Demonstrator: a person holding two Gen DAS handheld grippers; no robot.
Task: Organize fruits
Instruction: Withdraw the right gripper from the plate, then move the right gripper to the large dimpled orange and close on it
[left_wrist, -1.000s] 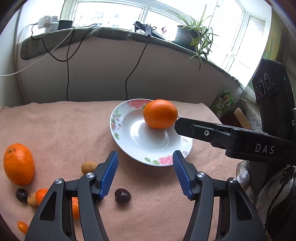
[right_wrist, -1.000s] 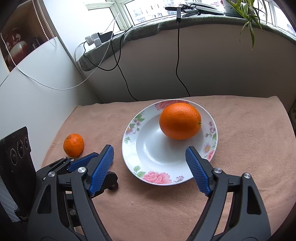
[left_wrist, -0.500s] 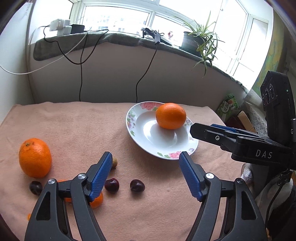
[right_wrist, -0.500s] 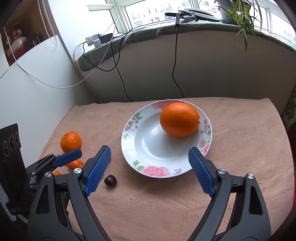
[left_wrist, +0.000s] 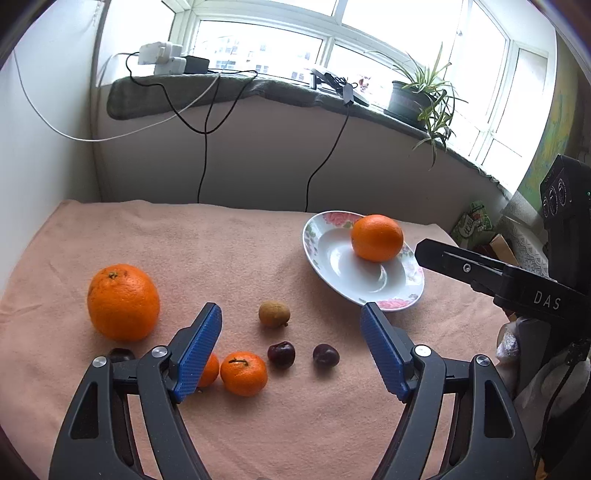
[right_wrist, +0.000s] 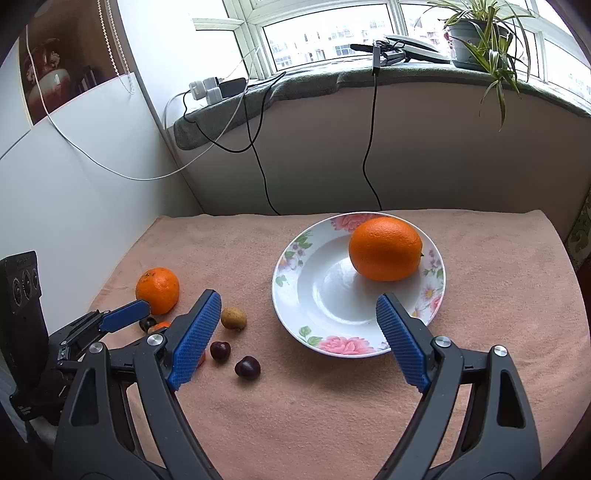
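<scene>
The left gripper (left_wrist: 291, 347) is wide open and holds nothing; it hangs over the small fruits on the pink cloth (left_wrist: 221, 251). Between its blue pads (left_wrist: 197, 349) lie a small orange (left_wrist: 244, 373), two dark cherries (left_wrist: 281, 354) and a little brown fruit (left_wrist: 273, 313). A big orange (left_wrist: 123, 301) sits on the cloth to the left, apart from the pads. The right gripper (right_wrist: 299, 339) is wide open too and holds nothing; its right pad is over the near rim of the flowery plate (right_wrist: 321, 343). Another big orange (right_wrist: 385, 248) sits in the plate, on the far side. The plate is on the right part of the cloth, well apart from the loose fruits. Behind the table is a low wall with black cords (left_wrist: 325, 155) hanging down, a window (left_wrist: 258, 48) and a green plant in a pot (left_wrist: 424, 96) on the sill
</scene>
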